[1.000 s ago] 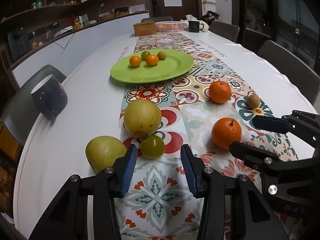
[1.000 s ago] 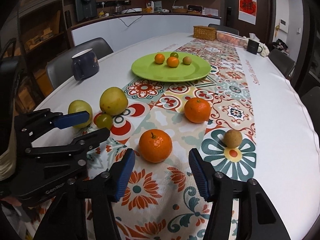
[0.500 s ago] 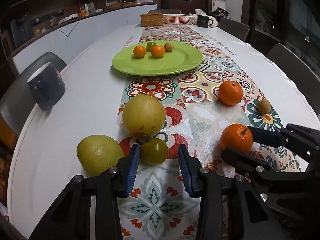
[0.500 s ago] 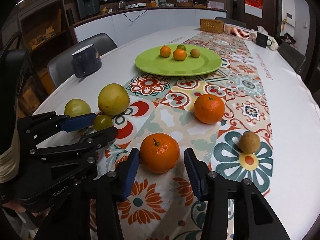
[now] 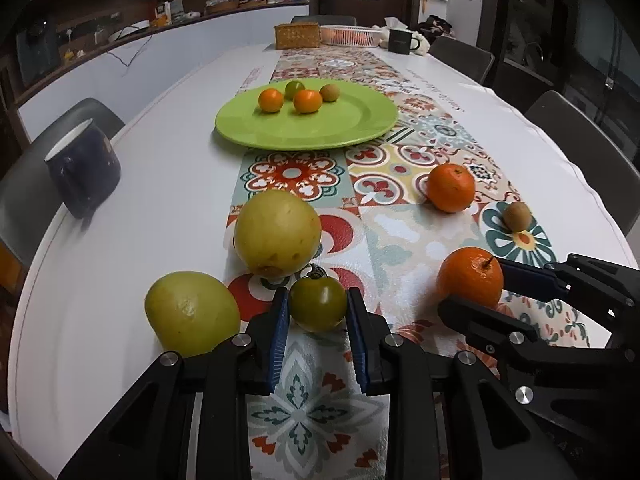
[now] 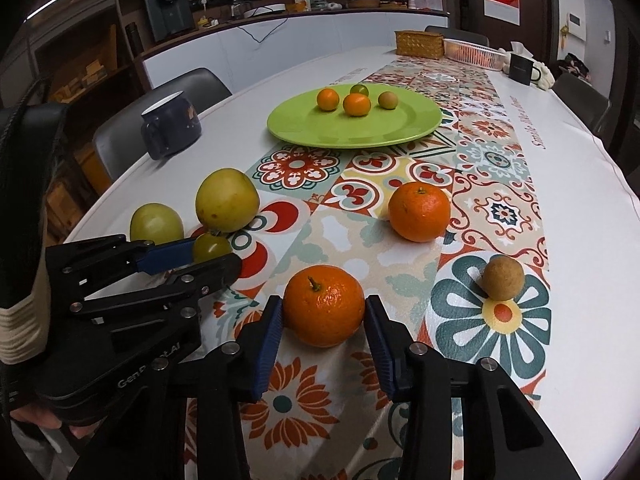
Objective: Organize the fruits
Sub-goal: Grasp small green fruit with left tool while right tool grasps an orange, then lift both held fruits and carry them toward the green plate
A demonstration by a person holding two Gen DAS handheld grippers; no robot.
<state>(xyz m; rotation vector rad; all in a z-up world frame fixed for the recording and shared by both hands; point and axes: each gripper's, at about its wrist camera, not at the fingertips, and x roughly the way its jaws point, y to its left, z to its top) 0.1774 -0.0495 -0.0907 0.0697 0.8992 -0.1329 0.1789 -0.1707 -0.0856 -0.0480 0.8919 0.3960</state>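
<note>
My left gripper [image 5: 318, 312] is closed around a small green tomato [image 5: 318, 309] that rests on the patterned runner; its blue pads touch both sides. My right gripper [image 6: 324, 312] is closed around an orange with a stem [image 6: 323, 305], pads touching its sides, still on the table. A green plate [image 5: 352, 128] further back holds several small fruits. A large yellow pear [image 5: 277, 233] and a yellow-green fruit [image 5: 192, 312] lie next to the tomato. A second orange [image 6: 419, 212] and a brown kiwi [image 6: 502, 278] lie to the right.
A dark blue mug [image 5: 82, 172] stands near the table's left edge. A wicker box [image 5: 297, 36], a pink basket [image 5: 350, 35] and a black mug [image 5: 401, 41] stand at the far end. Chairs surround the table.
Both grippers moved forward and closed: the left onto the green tomato, the right onto the stemmed orange. The fruits still rest on the table.
</note>
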